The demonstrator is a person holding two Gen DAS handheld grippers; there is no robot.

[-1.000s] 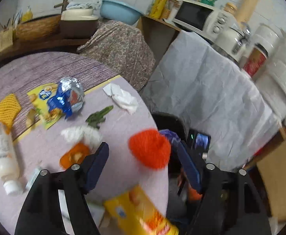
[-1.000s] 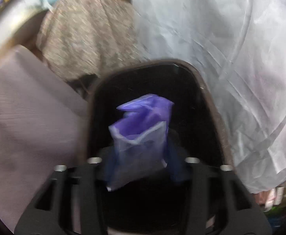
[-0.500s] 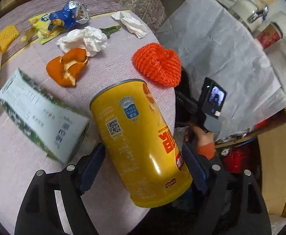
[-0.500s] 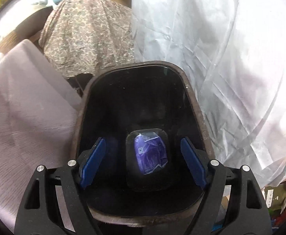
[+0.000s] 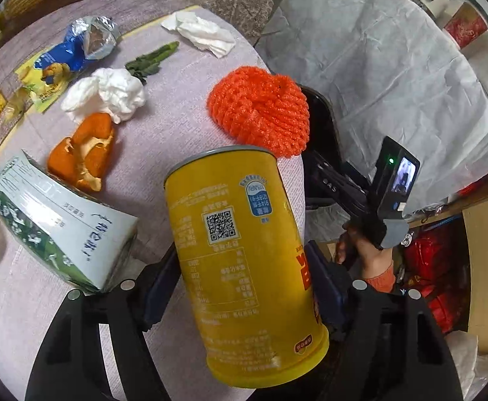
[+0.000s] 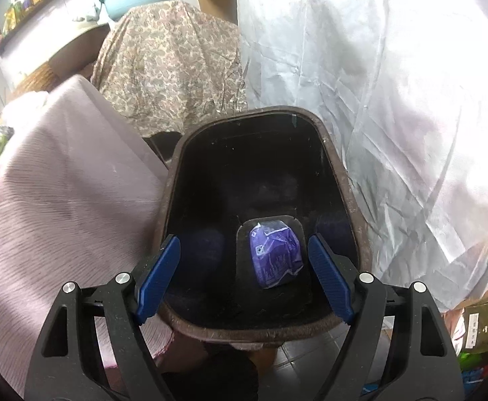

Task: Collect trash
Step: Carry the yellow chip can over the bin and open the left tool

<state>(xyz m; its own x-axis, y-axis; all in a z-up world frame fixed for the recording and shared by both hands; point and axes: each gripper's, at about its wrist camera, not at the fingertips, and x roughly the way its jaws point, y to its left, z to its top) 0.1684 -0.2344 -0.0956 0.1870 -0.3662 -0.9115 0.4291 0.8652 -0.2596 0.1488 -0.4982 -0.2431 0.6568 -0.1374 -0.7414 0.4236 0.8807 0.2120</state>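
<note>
The left gripper (image 5: 244,287) should close squarely on the yellow can (image 5: 240,260) lying between its jaws, which have just been narrowing; whether the pads touch it yet I cannot tell. Pointing steeply down, it hangs over the table (image 5: 163,140). The right gripper (image 6: 244,280), open and empty, tilts over the bin (image 6: 337,167), where a purple wrapper (image 6: 275,255) lies.
</note>
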